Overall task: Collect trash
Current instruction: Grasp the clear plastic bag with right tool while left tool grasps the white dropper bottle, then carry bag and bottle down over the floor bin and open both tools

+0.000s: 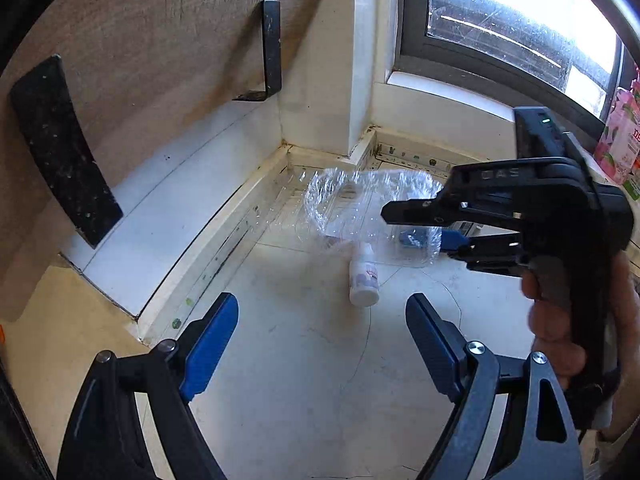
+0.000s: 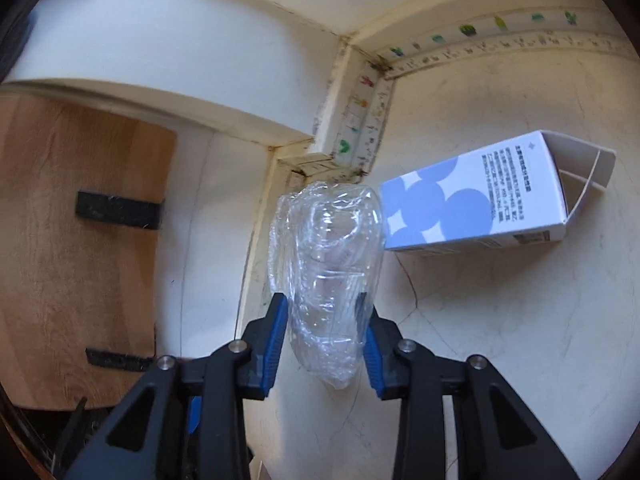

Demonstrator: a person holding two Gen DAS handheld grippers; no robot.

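Note:
A crumpled clear plastic package (image 2: pixel 328 248) sits between the blue pads of my right gripper (image 2: pixel 322 304), which is shut on its lower part. In the left wrist view the same clear package (image 1: pixel 352 204) lies near the wall corner, with the right gripper (image 1: pixel 400 226) reaching into it from the right in a person's hand (image 1: pixel 556 320). A small white bottle (image 1: pixel 364 280) lies on its side on the pale floor just below the package. My left gripper (image 1: pixel 322 308) stands open a short way in front of the bottle, nothing between its fingers.
A white box with lilac circles (image 2: pixel 472 200) lies on its side, open end to the right, beside the package. A wooden board (image 1: pixel 160 40) with black brackets (image 1: pixel 60 148) leans at left. A window (image 1: pixel 512 28) and a pink packet (image 1: pixel 620 140) are at right.

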